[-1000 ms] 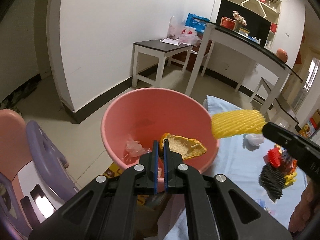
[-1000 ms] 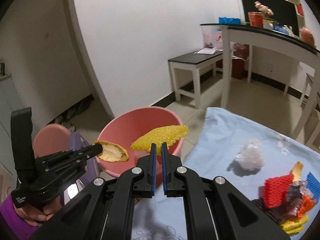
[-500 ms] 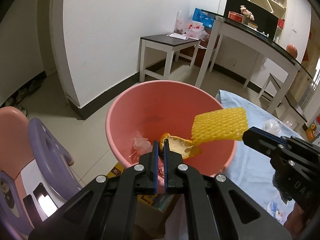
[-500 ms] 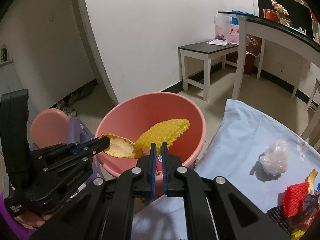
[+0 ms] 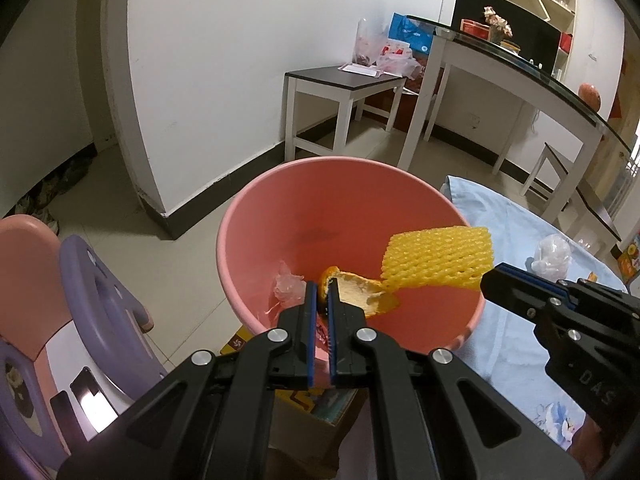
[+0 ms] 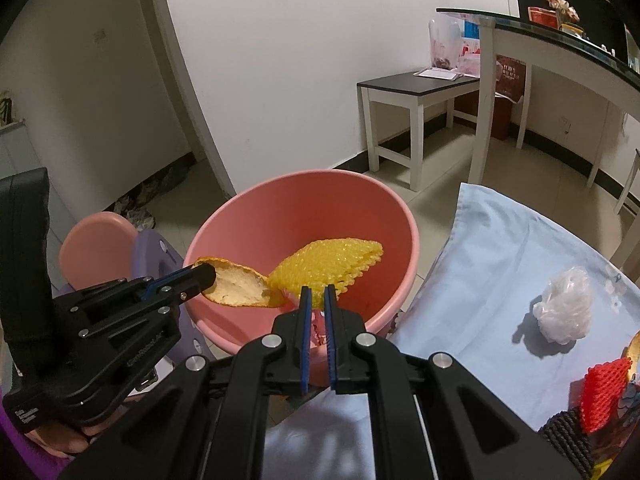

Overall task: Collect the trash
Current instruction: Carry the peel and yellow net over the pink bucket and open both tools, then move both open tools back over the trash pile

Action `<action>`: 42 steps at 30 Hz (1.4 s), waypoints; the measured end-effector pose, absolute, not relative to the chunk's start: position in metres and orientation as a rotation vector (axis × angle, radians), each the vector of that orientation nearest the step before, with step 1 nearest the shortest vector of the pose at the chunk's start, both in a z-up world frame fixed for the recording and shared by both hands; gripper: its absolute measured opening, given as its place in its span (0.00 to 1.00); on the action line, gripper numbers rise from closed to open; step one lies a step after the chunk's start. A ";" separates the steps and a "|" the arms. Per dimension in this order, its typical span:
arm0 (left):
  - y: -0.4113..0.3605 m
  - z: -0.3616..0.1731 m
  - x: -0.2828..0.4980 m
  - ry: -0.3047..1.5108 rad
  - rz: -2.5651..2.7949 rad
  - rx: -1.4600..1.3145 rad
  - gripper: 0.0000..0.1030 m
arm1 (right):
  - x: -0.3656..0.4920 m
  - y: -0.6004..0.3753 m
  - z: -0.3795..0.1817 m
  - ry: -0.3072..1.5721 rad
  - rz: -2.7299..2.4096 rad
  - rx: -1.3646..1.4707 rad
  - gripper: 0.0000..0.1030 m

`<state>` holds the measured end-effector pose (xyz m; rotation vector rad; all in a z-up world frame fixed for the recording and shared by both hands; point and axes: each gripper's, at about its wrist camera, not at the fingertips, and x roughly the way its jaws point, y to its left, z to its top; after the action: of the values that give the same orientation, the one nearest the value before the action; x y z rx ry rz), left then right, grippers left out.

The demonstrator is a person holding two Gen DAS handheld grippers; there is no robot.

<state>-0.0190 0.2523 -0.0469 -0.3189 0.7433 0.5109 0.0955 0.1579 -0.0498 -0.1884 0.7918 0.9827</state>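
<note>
A pink bucket [image 5: 320, 184] [image 6: 404, 216] stands beside the table. Above its mouth my left gripper [image 5: 323, 284] [image 6: 206, 274] is shut on an orange peel [image 5: 360, 294] [image 6: 238, 288]. My right gripper [image 6: 314, 290] [image 5: 490, 280] is shut on a yellow foam net [image 6: 332, 264] [image 5: 438, 258], also held over the bucket and touching the peel. A crumpled clear wrapper [image 5: 288, 284] lies inside the bucket.
A light blue cloth [image 6: 500, 264] covers the table, with a white plastic wad [image 6: 566, 306], a red foam net [image 6: 602, 392] and other litter at the right. A pink and purple child's chair [image 5: 80, 296] stands left of the bucket. A dark-topped stool [image 5: 344, 84] and a long desk [image 5: 520, 76] are behind.
The yellow foam net came in from the right and down over the bucket until it touches the peel. The left gripper with the peel stayed put.
</note>
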 end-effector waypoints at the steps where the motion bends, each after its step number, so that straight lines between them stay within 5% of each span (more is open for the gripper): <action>1: 0.252 -0.047 -0.019 0.745 0.509 -0.319 0.05 | 0.096 0.158 -0.050 0.793 0.982 -0.189 0.07; 8: 0.253 -0.042 -0.022 0.729 0.506 -0.335 0.25 | 0.096 0.153 -0.050 0.790 0.982 -0.174 0.27; 42: 0.171 -0.011 -0.014 0.685 0.292 -0.249 0.25 | 0.077 0.044 -0.027 0.767 0.882 -0.062 0.37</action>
<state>-0.0139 0.1710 -0.0110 -0.2486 0.6853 0.2916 0.0774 0.0437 -0.0270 -0.0616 0.7669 0.8817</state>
